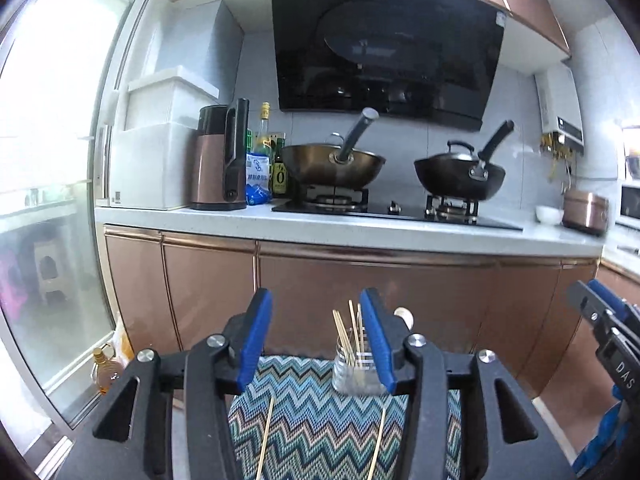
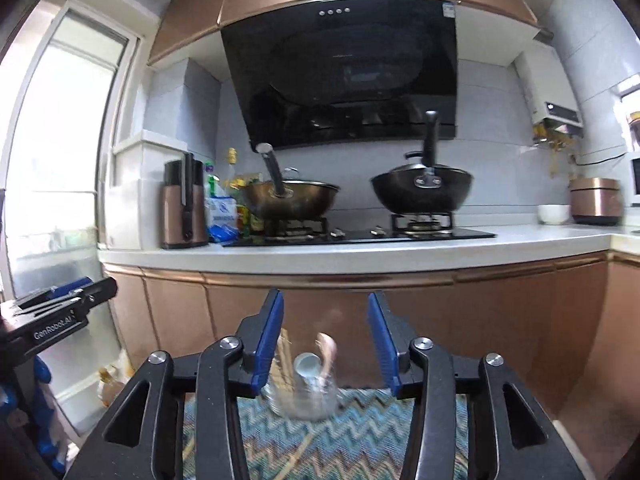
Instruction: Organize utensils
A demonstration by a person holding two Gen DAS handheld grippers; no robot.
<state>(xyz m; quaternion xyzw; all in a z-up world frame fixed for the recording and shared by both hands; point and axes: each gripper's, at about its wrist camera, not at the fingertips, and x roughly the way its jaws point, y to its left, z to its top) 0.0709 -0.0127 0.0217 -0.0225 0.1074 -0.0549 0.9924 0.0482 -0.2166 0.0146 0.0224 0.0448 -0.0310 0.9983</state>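
Left tongs [image 1: 316,344]: spread wide, gripping nothing.
Right tongs [image 2: 326,344]: likewise.
Clear glass jar [image 1: 356,372]: upright on zigzag-patterned cloth [image 1: 320,424], holding thin wooden chopsticks [image 1: 346,332].

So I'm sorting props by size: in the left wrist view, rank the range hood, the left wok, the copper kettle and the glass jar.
1. Range hood
2. Left wok
3. Copper kettle
4. Glass jar, though its nearness to the camera flatters it.

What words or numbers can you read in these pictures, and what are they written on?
"DAS" – on the right gripper, partly cut off.
"GenRobot.AI" – on the left gripper.
"0" – on the dark bottle beside the wok.
Blue bag print and range hood sticker: too small to read.
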